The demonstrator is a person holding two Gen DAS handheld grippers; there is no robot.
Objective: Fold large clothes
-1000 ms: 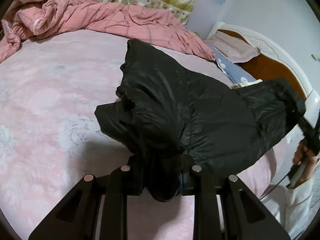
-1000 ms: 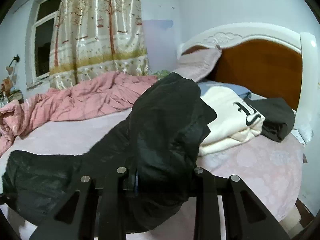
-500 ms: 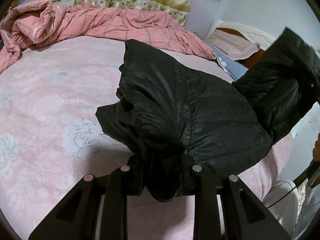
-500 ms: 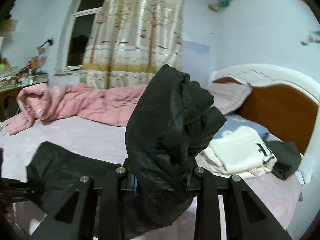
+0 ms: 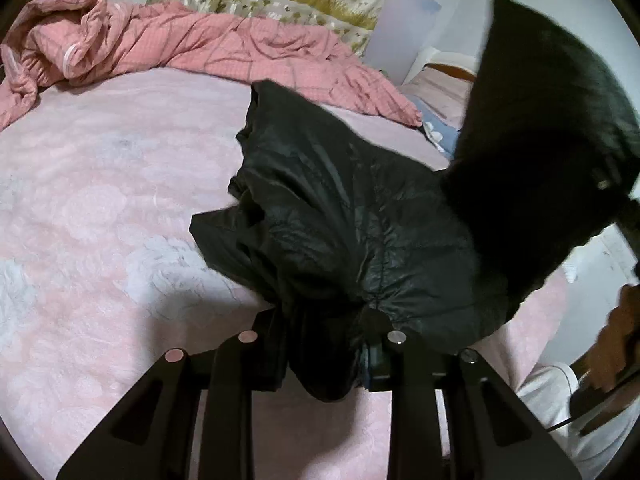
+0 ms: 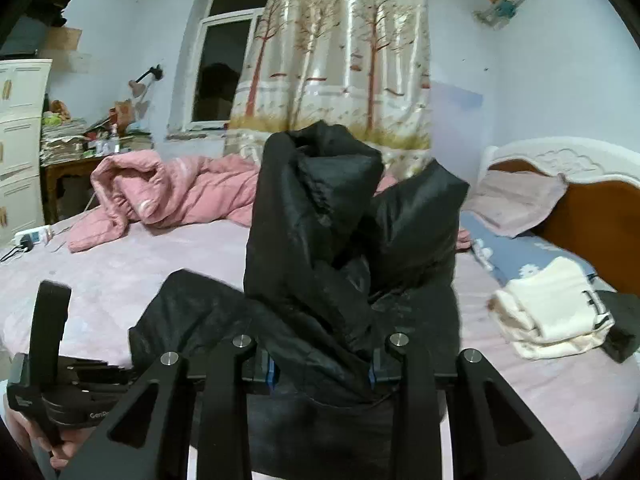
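Black jacket (image 5: 352, 240), pinched in both hand-held grippers

1. Your pink floral bedsheet (image 5: 100, 208) covers the bed.
2. A crumpled pink quilt (image 6: 172, 196) lies along its far side, below the tree-print curtain (image 6: 340, 60) and the dark window (image 6: 224, 68).
3. By the white-and-wood headboard (image 6: 592, 216), you see a pink pillow (image 6: 516, 200) on a blue one (image 6: 520, 256).
4. A folded cream garment (image 6: 552, 304) touches a dark folded one (image 6: 624, 324).

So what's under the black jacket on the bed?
Around the black jacket only the pink floral bedsheet shows, so it probably lies on that; anything beneath the jacket is hidden.
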